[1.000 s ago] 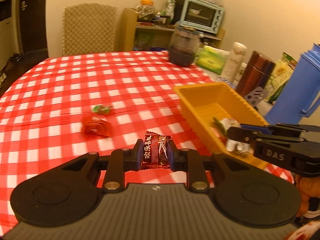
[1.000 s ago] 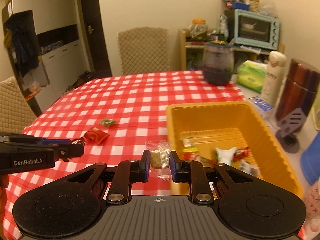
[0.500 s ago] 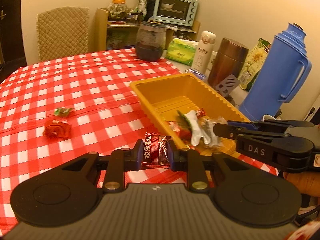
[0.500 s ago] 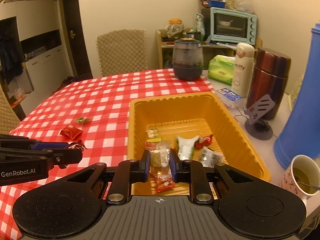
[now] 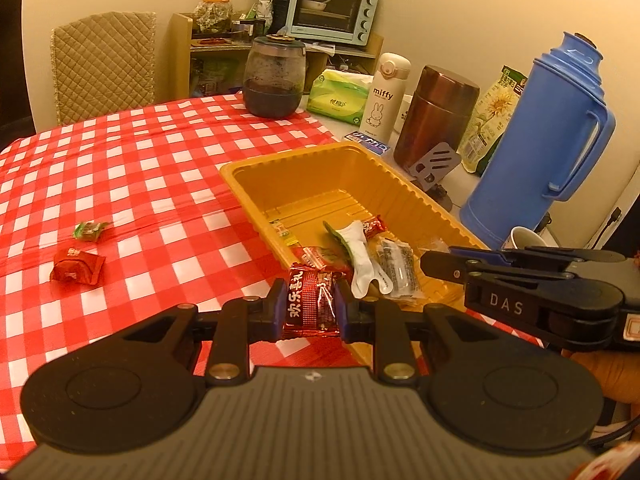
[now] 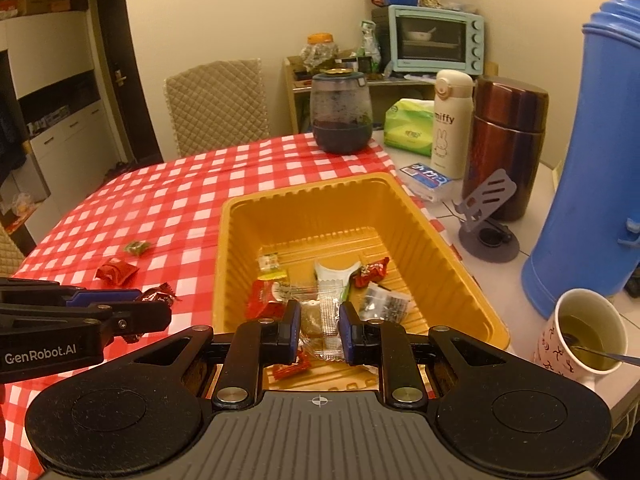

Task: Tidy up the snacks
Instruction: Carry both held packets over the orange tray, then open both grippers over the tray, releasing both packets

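Low in the left wrist view, the left gripper [image 5: 310, 312] is clenched on a dark red snack packet [image 5: 308, 306] with white lettering, held upright just at the near left corner of the yellow tray [image 5: 248, 184], over the red checked tablecloth [image 5: 140, 168]. In the right wrist view the right gripper [image 6: 319, 330] is clamped on a clear packet [image 6: 320, 320] with something brownish inside, hanging above the near end of the tray. Inside the tray, in the lower middle of that frame, lie several wrapped snacks: a red one [image 6: 262, 300], a white and green one [image 6: 334, 278], a small dark red candy [image 6: 372, 270] and a speckled clear packet [image 6: 384, 302]. To the left of the tray, on the cloth, sit a crumpled red wrapper [image 5: 76, 266] and, a little beyond it, a small green candy [image 5: 90, 230]. At the lower right of the right wrist view stands a cup of tea [image 6: 584, 334] with a spoon in it. Behind it along the right edge rises a blue flask [image 5: 536, 144], then a brown canister [image 5: 436, 116] and a white bottle [image 5: 386, 96]. Farther back sits a dark glass jar [image 5: 274, 78], and against the wall in the upper middle a pale blue oven [image 5: 332, 14], with a quilted chair [image 5: 102, 64] at upper left.
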Motion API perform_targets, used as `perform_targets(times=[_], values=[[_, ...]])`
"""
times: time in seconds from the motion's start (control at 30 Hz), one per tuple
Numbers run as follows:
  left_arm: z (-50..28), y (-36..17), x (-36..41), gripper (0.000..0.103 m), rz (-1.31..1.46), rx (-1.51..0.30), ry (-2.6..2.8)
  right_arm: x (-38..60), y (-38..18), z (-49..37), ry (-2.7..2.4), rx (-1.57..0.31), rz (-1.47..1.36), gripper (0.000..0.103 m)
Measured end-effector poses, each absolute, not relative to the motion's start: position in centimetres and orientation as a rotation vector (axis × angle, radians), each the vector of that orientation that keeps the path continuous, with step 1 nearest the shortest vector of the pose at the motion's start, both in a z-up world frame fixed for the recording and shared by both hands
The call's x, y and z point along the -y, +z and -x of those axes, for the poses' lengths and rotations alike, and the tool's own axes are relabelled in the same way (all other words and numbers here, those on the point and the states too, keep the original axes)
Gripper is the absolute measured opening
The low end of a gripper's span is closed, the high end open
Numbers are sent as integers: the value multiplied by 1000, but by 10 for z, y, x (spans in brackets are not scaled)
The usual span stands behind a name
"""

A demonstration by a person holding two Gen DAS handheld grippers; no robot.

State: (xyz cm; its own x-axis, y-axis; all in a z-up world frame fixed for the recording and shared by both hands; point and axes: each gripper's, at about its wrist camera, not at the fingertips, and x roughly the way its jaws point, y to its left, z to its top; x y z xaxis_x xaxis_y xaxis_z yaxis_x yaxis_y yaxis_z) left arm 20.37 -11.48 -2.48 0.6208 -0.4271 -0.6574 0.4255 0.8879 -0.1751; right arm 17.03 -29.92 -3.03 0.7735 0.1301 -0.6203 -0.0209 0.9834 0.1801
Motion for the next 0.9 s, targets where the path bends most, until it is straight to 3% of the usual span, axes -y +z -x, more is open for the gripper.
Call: perform_targets(times=[0.9], values=[[-239, -32, 168, 22, -109, -739, -592, 333, -43, -199, 2, -721, -188, 21]])
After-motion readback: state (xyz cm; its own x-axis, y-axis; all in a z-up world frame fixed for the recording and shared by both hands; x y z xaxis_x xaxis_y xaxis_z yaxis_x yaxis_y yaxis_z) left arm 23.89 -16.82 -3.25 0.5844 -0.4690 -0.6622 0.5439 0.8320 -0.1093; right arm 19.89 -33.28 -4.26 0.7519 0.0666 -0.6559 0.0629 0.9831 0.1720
